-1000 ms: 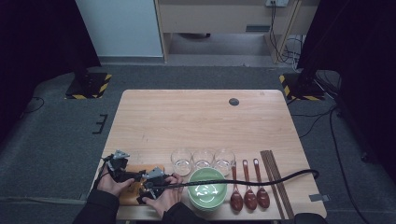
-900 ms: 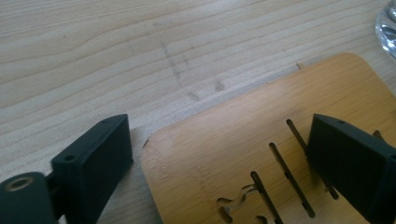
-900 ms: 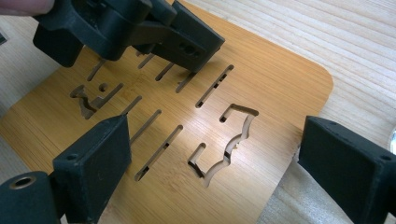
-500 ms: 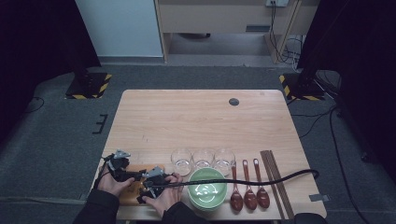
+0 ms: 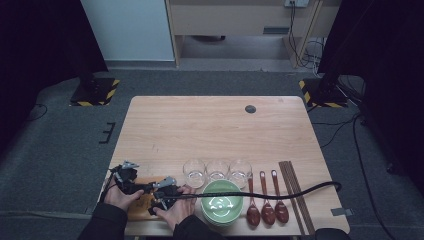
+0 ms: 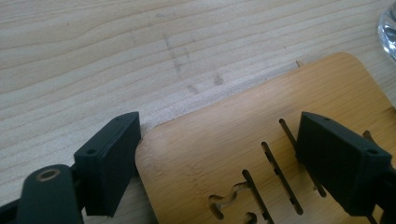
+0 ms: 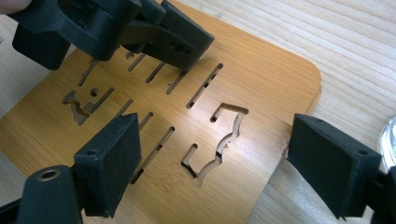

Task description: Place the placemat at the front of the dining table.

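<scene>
A bamboo board (image 5: 142, 205) with cut-out slots lies flat at the table's front left corner. Both hands rest on it. My left gripper (image 5: 134, 186) (image 6: 219, 126) has one jaw beside the board's (image 6: 261, 98) rounded corner and the other above its slotted face. My right gripper (image 5: 159, 195) (image 7: 217, 123) has one jaw over the board (image 7: 261, 79) and the other past its edge, over the table. Both pairs of jaws have just been closing. They still stand wide, pressing on nothing. The left gripper (image 7: 140, 32) also hangs over the board's far end in the right gripper view.
Three clear glasses (image 5: 217, 170) stand in a row right of the board, one at the edge of each gripper view (image 6: 387, 23) (image 7: 390, 140). A green bowl (image 5: 221, 202), three brown spoons (image 5: 267, 210) and chopsticks (image 5: 295, 192) lie further right. A dark disc (image 5: 250, 109) sits far back.
</scene>
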`<move>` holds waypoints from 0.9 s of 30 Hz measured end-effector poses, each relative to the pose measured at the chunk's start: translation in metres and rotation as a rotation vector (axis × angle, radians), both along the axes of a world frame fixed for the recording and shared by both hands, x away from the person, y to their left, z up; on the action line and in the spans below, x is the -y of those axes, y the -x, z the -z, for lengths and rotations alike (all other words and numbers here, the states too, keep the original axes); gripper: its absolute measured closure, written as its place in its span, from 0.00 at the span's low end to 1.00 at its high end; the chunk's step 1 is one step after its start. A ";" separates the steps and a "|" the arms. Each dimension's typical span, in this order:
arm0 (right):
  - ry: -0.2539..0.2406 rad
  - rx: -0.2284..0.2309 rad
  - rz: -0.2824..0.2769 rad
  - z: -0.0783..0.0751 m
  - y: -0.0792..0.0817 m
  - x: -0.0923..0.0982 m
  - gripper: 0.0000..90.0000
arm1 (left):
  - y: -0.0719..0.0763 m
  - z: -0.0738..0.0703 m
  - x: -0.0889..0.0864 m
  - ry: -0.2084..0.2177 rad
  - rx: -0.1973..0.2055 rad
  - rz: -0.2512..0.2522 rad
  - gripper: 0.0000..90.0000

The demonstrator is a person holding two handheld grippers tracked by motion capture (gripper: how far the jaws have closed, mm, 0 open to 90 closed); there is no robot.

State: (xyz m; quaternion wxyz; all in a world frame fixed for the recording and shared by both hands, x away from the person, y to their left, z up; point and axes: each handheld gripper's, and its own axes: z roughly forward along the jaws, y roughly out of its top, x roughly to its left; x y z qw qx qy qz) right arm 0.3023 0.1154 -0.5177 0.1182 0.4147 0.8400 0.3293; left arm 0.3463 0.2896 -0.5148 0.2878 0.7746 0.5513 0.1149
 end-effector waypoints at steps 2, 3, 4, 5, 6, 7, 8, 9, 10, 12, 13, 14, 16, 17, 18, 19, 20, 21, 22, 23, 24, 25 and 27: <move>-0.002 0.000 0.000 0.001 0.001 -0.001 0.14 | 0.000 0.000 0.001 -0.001 0.002 -0.005 0.17; -0.002 0.000 0.000 0.001 0.001 -0.001 0.14 | 0.000 0.000 0.001 -0.002 0.003 -0.005 0.17; -0.003 -0.001 0.002 0.002 0.001 -0.002 0.12 | 0.001 0.000 0.002 0.000 0.006 -0.006 0.17; -0.002 0.001 0.005 0.002 0.001 -0.002 0.11 | 0.001 0.001 0.002 -0.001 0.008 -0.005 0.17; -0.004 -0.004 0.014 0.003 0.002 -0.002 0.11 | 0.001 0.001 0.002 -0.001 0.008 -0.005 0.17; -0.008 -0.012 0.022 0.003 0.002 -0.003 0.10 | 0.001 0.001 0.002 -0.001 0.009 -0.005 0.17; -0.009 -0.012 0.025 0.003 0.002 -0.003 0.09 | 0.001 0.001 0.002 -0.001 0.010 -0.003 0.17; -0.012 -0.017 0.034 0.004 0.002 -0.003 0.08 | 0.001 0.001 0.002 -0.002 0.011 -0.003 0.17; -0.015 -0.023 0.039 0.004 0.002 -0.003 0.08 | 0.001 0.001 0.002 0.000 0.012 -0.003 0.17; -0.018 -0.034 0.050 0.005 0.001 -0.004 0.06 | 0.001 0.001 0.003 0.003 0.013 -0.001 0.17; -0.010 -0.036 0.048 0.006 0.000 -0.004 0.05 | 0.002 0.001 0.002 0.001 0.013 0.001 0.17; -0.011 -0.043 0.050 0.007 -0.001 -0.004 0.05 | 0.002 0.001 0.002 0.003 0.014 0.001 0.17; -0.012 -0.047 0.049 0.006 -0.001 -0.004 0.05 | 0.002 0.001 0.002 0.003 0.015 0.002 0.17; -0.012 -0.045 0.049 0.006 -0.001 -0.004 0.05 | 0.002 0.001 0.002 0.003 0.015 0.001 0.17; -0.011 -0.040 0.048 0.007 -0.001 -0.004 0.05 | 0.002 0.001 0.002 0.002 0.015 0.002 0.17; -0.014 -0.039 0.051 0.007 -0.001 -0.004 0.05 | 0.002 0.001 0.002 0.002 0.015 0.001 0.17; -0.014 -0.039 0.051 0.007 -0.001 -0.004 0.05 | 0.002 0.001 0.002 0.002 0.015 0.001 0.17; -0.015 -0.039 0.052 0.007 0.000 -0.004 0.05 | 0.002 0.001 0.002 0.002 0.015 0.000 0.17; -0.016 -0.030 0.051 0.007 0.000 -0.004 0.06 | 0.001 0.001 0.002 0.001 0.014 -0.001 0.17; -0.015 -0.015 0.045 0.007 0.002 -0.004 0.06 | 0.001 0.001 0.002 0.001 0.014 -0.002 0.17; -0.017 -0.008 0.042 0.008 0.002 -0.004 0.06 | 0.001 0.001 0.002 0.000 0.013 -0.002 0.17; -0.018 -0.002 0.041 0.008 0.003 -0.004 0.06 | 0.001 0.001 0.002 0.000 0.013 -0.001 0.17; -0.017 -0.004 0.039 0.008 0.003 -0.004 0.06 | 0.001 0.001 0.002 0.000 0.013 0.000 0.17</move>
